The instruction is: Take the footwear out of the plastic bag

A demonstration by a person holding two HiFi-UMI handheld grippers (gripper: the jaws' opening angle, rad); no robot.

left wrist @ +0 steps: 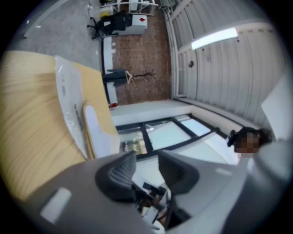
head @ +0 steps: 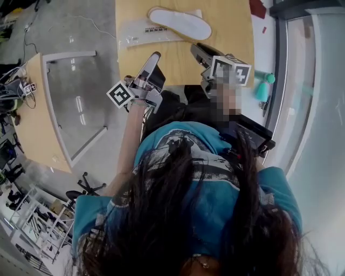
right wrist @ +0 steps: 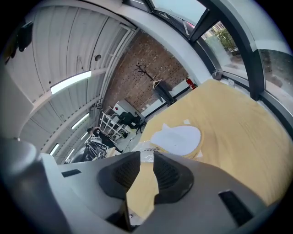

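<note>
Slipper (head: 180, 23) lies bare on bench (head: 232, 38), touching flat plastic bag (head: 135, 33): removal judged done. Your left tongs (left wrist: 146, 161) and right tongs (right wrist: 143, 159) sit clear of bench, part-open, holding nothing.

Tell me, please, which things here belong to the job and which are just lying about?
Job: slipper; plastic bag; table that they lie on.

Lying about: teal thing right of the table; red thing; side table; office chair.
</note>
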